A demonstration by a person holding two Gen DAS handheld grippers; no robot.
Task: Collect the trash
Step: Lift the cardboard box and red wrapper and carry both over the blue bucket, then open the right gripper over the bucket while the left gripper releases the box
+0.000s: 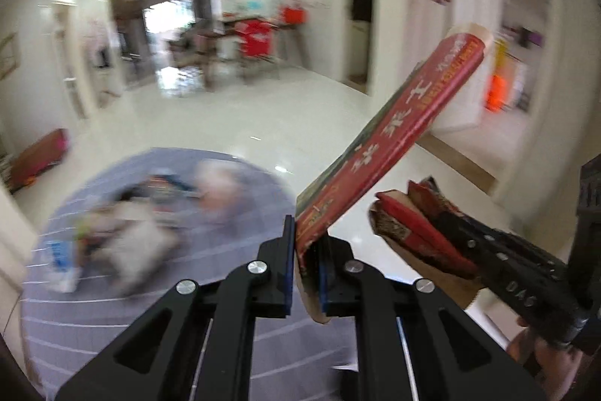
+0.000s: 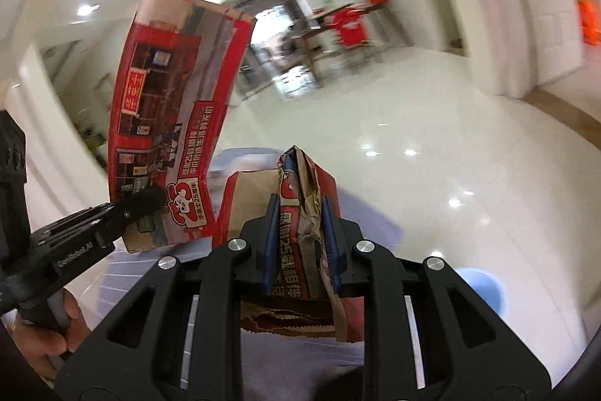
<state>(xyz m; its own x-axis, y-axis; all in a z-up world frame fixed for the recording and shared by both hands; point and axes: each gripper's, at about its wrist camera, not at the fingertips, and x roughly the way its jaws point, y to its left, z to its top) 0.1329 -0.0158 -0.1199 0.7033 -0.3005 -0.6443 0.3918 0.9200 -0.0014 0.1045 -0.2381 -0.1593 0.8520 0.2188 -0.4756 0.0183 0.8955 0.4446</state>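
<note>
1. Closest to the lens, the left hand-held gripper (image 1: 306, 260) is squeezed almost shut on the bottom edge of a flat red paper bag (image 1: 394, 123), so the bag sticks up and away in the air.
2. The right hand-held gripper (image 2: 300, 247) is pinched tight on a crumpled paper bag (image 2: 300, 198), which bunches up between its blue pads (image 2: 271, 243).
3. A person's hand (image 2: 56, 329) grips the left handle.
4. Both bags are trash, held up off the floor (image 2: 432, 123), probably to carry them to a bin. No bin can be seen.
5. Below lies a round grey rug (image 1: 233, 356) with more blurry trash (image 1: 150, 213) on it, so I think the job is not finished
</note>
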